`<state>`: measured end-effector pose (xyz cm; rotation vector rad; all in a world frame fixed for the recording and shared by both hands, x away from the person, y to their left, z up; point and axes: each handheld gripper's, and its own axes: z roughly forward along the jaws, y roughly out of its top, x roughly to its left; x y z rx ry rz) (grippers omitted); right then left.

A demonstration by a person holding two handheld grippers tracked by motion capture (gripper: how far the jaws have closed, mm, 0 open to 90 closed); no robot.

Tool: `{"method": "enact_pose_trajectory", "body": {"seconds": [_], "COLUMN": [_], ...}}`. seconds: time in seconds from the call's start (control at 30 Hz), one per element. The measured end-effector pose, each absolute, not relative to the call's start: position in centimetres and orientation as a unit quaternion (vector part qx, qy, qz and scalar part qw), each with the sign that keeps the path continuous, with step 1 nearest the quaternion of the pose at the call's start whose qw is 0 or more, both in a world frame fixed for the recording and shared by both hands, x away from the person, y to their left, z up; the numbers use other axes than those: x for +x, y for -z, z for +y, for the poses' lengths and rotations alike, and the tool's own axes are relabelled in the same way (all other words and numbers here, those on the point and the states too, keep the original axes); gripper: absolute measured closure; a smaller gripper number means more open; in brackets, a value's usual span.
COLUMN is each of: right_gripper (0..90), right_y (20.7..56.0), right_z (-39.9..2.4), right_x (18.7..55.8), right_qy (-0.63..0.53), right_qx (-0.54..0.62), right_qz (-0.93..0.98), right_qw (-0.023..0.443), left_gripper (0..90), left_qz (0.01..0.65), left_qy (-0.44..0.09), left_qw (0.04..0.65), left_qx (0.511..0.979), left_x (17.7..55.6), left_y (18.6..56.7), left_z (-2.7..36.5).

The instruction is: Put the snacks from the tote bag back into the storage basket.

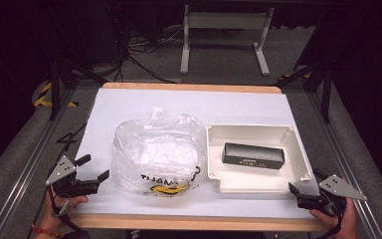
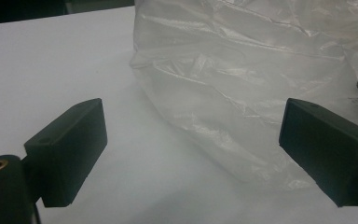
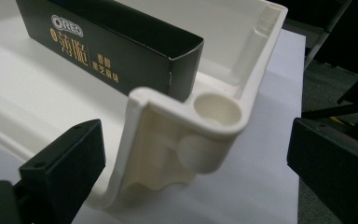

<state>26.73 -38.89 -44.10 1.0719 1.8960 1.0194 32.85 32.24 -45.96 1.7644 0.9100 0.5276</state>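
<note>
Bag (image 1: 156,152) contents blurred, indistinct

2 black grippers, grey triangular plates; perhaps a red wristband (image 1: 44,231)

Left gripper (image 1: 93,168) and right gripper (image 1: 298,191), each hand-held, rest low with jaws spread wide
</note>
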Motion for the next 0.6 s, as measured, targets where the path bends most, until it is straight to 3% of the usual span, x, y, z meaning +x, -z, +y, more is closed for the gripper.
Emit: {"method": "enact_pose_trajectory", "body": {"seconds": [0.6], "right_gripper": [5.7], "right_y": [44.31], "right_z": [-38.88], "right_x": [26.69], "right_qy": [-0.394], "right_qx": [0.412], "right_qz": [0.738], "right_qw": [0.362], "left_gripper": [8.6], "left_qz": [0.379], "left_qy": [-0.219], "left_qw": [0.513], "left_qx": [0.739], "left_x": [32.94], "left_y": [45.95], "left_z": [32.13]}}
